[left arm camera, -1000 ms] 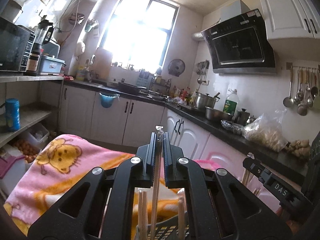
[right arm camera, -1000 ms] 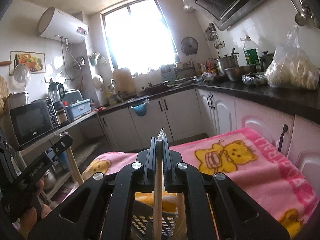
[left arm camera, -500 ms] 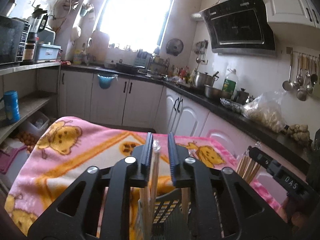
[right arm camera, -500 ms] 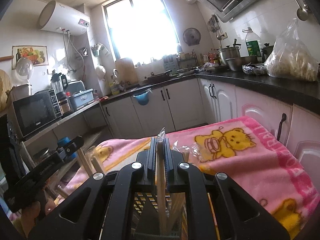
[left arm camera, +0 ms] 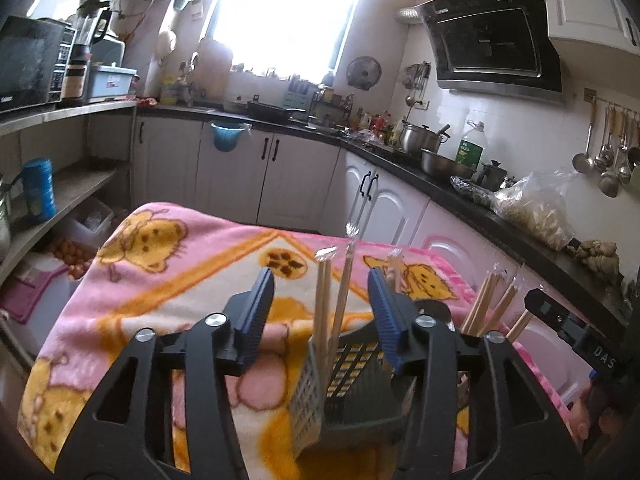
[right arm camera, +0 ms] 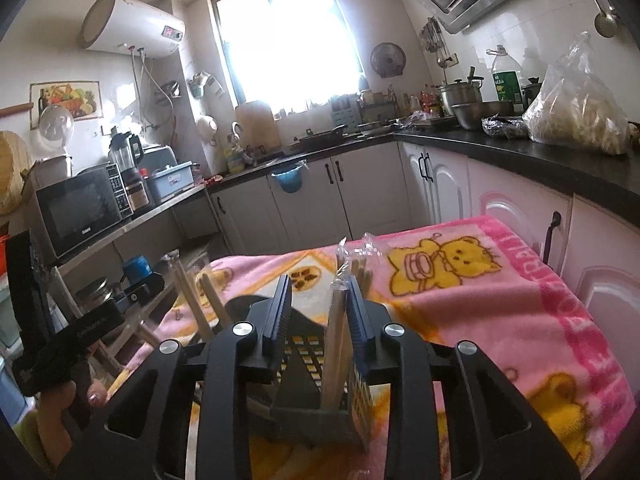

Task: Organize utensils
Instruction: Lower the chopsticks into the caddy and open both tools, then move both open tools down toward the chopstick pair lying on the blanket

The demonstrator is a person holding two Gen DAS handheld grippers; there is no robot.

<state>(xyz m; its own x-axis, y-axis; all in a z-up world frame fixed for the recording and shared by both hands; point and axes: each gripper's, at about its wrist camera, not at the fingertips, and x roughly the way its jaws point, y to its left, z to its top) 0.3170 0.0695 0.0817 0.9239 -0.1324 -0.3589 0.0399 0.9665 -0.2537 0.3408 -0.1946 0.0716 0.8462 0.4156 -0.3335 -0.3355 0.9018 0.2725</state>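
Observation:
A dark slotted utensil holder [left arm camera: 352,392] stands on the pink cartoon blanket [left arm camera: 152,280]; it also shows in the right wrist view [right arm camera: 308,384]. Wrapped wooden chopsticks [left arm camera: 332,308] stand upright in it between the fingers of my left gripper [left arm camera: 320,312], which is open and touches none of them. More chopsticks [left arm camera: 488,304] stand in the holder's right side. My right gripper [right arm camera: 318,312] is open; a wrapped chopstick pair [right arm camera: 338,328] stands in the holder against its right finger. The left gripper's body [right arm camera: 80,328] shows at left in the right wrist view.
White cabinets with a black counter [left arm camera: 440,184] run along the right and back, with pots, a bottle and a plastic bag [right arm camera: 576,116]. Shelves with a microwave [right arm camera: 80,208] stand at left. The right gripper's body [left arm camera: 576,340] is close on the right.
Both grippers have opened and let go of their chopsticks, which now stand in the holder. Both views have tilted down toward the blanket and the holder.

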